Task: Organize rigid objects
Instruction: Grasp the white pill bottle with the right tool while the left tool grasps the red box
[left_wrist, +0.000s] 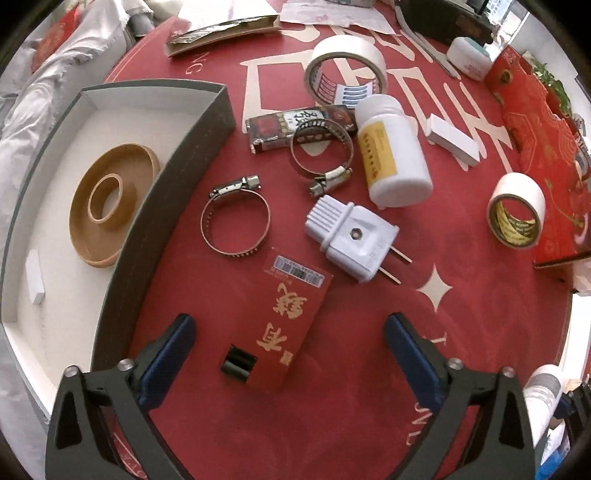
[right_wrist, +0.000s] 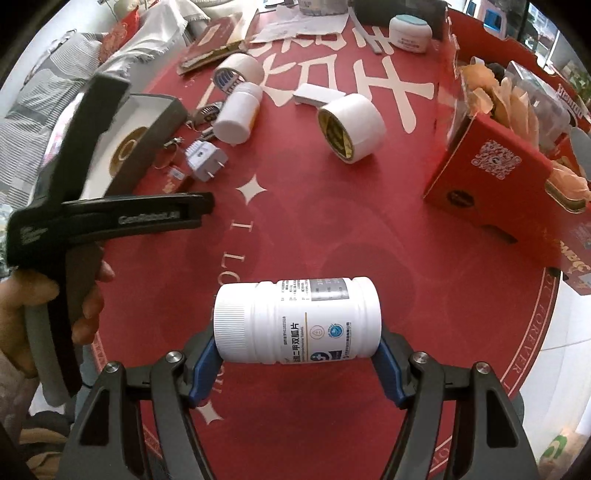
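Observation:
My left gripper (left_wrist: 288, 332) is open above a red card pack (left_wrist: 286, 325) lying between its fingers on the red table. Beyond it lie two hose clamps (left_wrist: 234, 221) (left_wrist: 321, 149), a white plug (left_wrist: 351, 240) and a white pill bottle (left_wrist: 393, 151). The grey box (left_wrist: 177, 184) at the left holds a brown tape core (left_wrist: 110, 206) and a small white block (left_wrist: 35, 277). My right gripper (right_wrist: 295, 354) is shut on a white medicine bottle (right_wrist: 297, 321), held sideways above the table. The left gripper also shows in the right wrist view (right_wrist: 110, 214).
Two white tape rolls (left_wrist: 345, 66) (left_wrist: 515, 210), a dark card pack (left_wrist: 295, 125), a white block (left_wrist: 452, 140) and a white jar (left_wrist: 469, 55) lie further back. A tall red carton (right_wrist: 495, 162) with orange contents stands at the right. Bedding lies left of the table.

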